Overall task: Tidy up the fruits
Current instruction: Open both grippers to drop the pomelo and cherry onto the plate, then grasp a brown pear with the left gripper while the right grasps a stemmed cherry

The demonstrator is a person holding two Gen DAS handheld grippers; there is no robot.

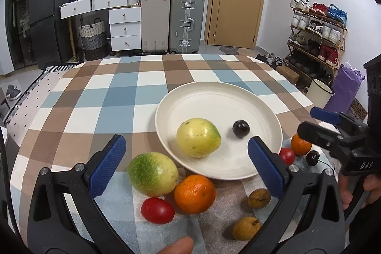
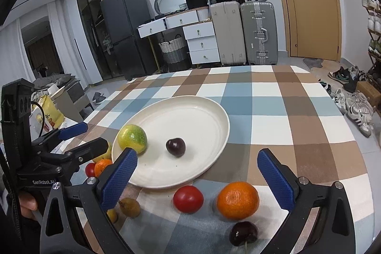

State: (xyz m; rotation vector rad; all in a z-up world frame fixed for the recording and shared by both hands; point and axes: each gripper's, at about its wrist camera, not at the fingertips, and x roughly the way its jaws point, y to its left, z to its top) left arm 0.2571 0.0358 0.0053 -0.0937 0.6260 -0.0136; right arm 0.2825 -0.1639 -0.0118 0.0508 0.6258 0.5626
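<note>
My left gripper point(image 1: 187, 168) and right gripper point(image 2: 198, 179) hang with jaws wide and empty; plate point(image 1: 214, 97) at twelve o'clock holds a green-yellow fruit point(image 1: 198, 137) and cherry point(image 1: 241, 128).

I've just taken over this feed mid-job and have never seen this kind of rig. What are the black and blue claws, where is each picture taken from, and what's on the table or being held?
The claws are hand-held two-finger grippers, one per hand, each with a camera looking along its fingers. One picture comes from the left gripper, the other from the right gripper. Both stand open and hold nothing. On the checked tablecloth a white plate holds a yellow-green fruit and a dark cherry. Around the plate's near edge lie two oranges, two red tomatoes, another green fruit, another cherry and two small brownish fruits.
</note>
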